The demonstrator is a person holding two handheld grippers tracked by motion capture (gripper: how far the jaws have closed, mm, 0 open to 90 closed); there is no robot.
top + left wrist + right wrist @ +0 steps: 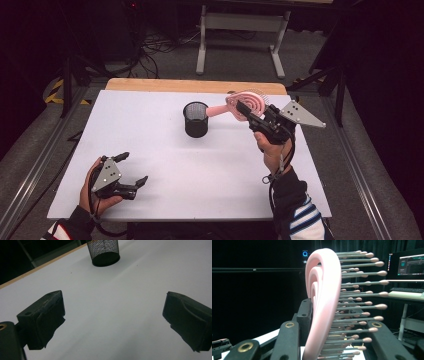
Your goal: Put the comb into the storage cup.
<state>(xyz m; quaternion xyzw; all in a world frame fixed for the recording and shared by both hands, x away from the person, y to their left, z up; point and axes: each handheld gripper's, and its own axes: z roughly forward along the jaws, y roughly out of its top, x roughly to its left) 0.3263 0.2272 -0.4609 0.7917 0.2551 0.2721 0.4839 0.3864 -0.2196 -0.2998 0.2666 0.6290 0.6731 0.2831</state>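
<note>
A pink hairbrush [244, 104] is held above the table's far right, its handle pointing left toward a black mesh cup [195, 119] that stands upright near the middle. My right gripper [250, 112] is shut on the brush's round head. In the right gripper view the pink hairbrush [324, 302] stands edge-on between the jaws, its bristles sticking out to the right. My left gripper [134, 170] rests low at the near left of the white table [150, 145], open with nothing between its jaws. In the left gripper view the mesh cup [103, 252] stands far ahead.
A wooden strip [195, 86] edges the table's far side. Behind it stands a grey metal frame [240, 30] on the floor with cables [150, 50]. A monitor [409, 263] and keyboard [407, 290] appear in the right gripper view's background.
</note>
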